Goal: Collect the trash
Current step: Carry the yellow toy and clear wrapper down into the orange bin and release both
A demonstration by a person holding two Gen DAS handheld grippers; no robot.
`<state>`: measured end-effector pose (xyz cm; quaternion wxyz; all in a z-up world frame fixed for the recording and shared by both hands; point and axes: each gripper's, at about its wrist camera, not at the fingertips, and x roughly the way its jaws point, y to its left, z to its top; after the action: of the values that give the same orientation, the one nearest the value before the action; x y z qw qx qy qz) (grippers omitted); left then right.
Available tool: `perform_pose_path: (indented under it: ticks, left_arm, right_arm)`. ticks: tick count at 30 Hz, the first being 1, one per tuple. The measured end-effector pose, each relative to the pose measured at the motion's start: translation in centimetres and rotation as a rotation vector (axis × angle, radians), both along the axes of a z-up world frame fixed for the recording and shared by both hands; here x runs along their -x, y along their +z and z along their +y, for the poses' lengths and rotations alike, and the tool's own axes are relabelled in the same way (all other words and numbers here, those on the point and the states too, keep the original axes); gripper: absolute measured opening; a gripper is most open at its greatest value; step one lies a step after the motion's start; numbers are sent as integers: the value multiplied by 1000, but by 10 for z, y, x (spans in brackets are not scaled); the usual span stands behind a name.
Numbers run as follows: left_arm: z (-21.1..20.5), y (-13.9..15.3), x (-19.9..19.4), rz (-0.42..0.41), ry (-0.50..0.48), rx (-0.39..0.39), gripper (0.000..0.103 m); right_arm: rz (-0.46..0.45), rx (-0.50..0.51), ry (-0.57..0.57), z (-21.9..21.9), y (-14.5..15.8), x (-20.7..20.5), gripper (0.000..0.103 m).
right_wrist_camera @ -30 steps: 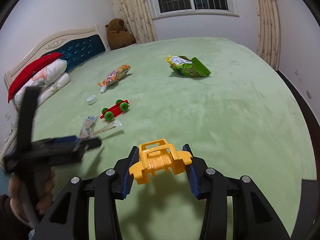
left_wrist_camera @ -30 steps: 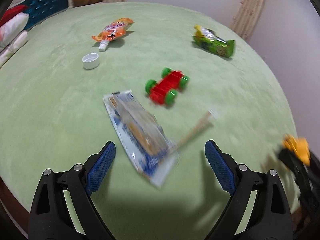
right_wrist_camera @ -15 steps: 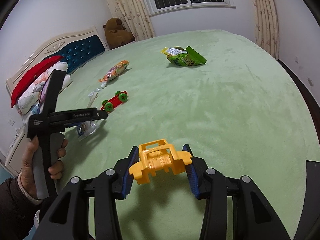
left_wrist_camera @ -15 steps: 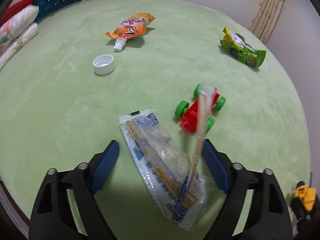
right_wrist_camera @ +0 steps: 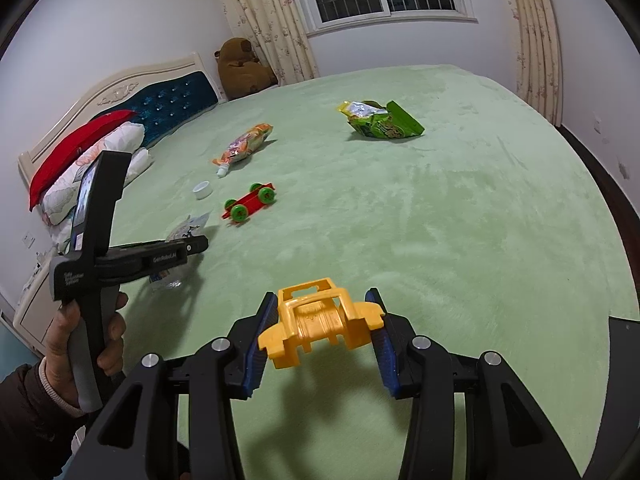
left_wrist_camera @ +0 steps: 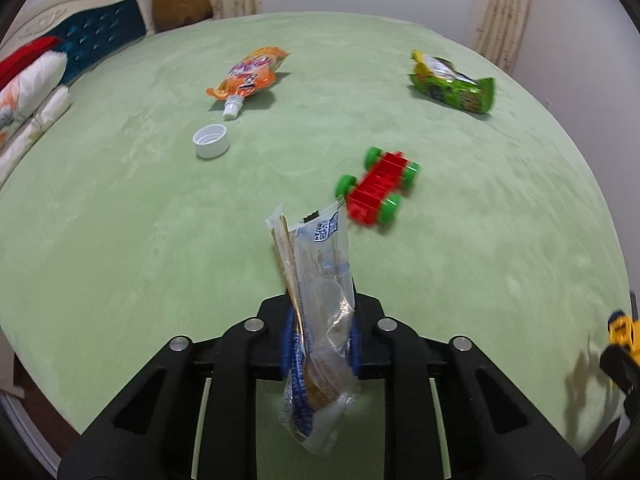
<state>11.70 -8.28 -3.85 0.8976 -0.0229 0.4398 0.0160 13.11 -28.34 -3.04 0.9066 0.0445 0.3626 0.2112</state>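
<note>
Two grippers in view over a green bed [left_wrist_camera: 120, 240]. Left gripper [left_wrist_camera: 320, 344] is clenched on a clear wrapper [left_wrist_camera: 320, 280] with blue print; the blue pads [left_wrist_camera: 289, 344] press its lower half from both sides, and the wrapper stands nearly upright, its top edge reaching toward the red car [left_wrist_camera: 378, 188], its bottom end hanging crumpled below the jaws. In the right wrist view the left gripper [right_wrist_camera: 192, 246] shows from the side, held by a hand [right_wrist_camera: 80, 344] in a dark sleeve, with the wrapper [right_wrist_camera: 188, 226] sticking out at its tip, clear of the bed. Right gripper [right_wrist_camera: 320, 332] is grasping a yellow toy [right_wrist_camera: 320, 320], pads against both its flanks, the toy held above the cover. Trash lying loose on the bed: an orange pouch [left_wrist_camera: 250, 74] with white spout, a white cap [left_wrist_camera: 211, 141] just in front of that spout and apart from it, open side up, and a green bag [left_wrist_camera: 452, 84] well to the right, torn open at one end. Red car with green wheels sits between cap and green bag, nearer the camera, touching neither. A brown plush [right_wrist_camera: 240, 68] leans at the corner by the curtain [right_wrist_camera: 264, 12]; red and white pillows [right_wrist_camera: 88, 148] lie against the blue headboard [right_wrist_camera: 172, 100].
</note>
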Motion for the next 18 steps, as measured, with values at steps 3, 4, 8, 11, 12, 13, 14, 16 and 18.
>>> perform_pose_path:
  ticks: [3,4,8,11,12,13,14,16,18]
  left_arm:
    - [-7,5,17,-20,-37,-18,17]
    - [-9,7,21,-25,-47,-27,17]
    - [-19,11,45,-41,-97,-42,17]
    - [-25,13,64,-48,-143,-45,17]
    - [-28,13,72,-51,-160,-46,17]
    - [-29,13,76,-51,-169,-49,17]
    - [-31,12,82,-52,-178,-53,17]
    - [-32,12,93,-54,-195,-55,17]
    - [-32,12,102,-55,-210,-47,16]
  right_arm:
    - [3,0,4,0,2,9,45]
    - [6,2,5,1,2,13,45]
    - [17,8,4,1,-1,28,45]
    - [35,2,10,2,-4,41,45]
    - [42,7,15,4,-6,47,45]
    - [45,11,17,6,-8,51,45]
    - [49,16,21,8,-10,55,45]
    - [56,18,26,10,-12,62,45]
    - [67,15,34,13,-15,70,45]
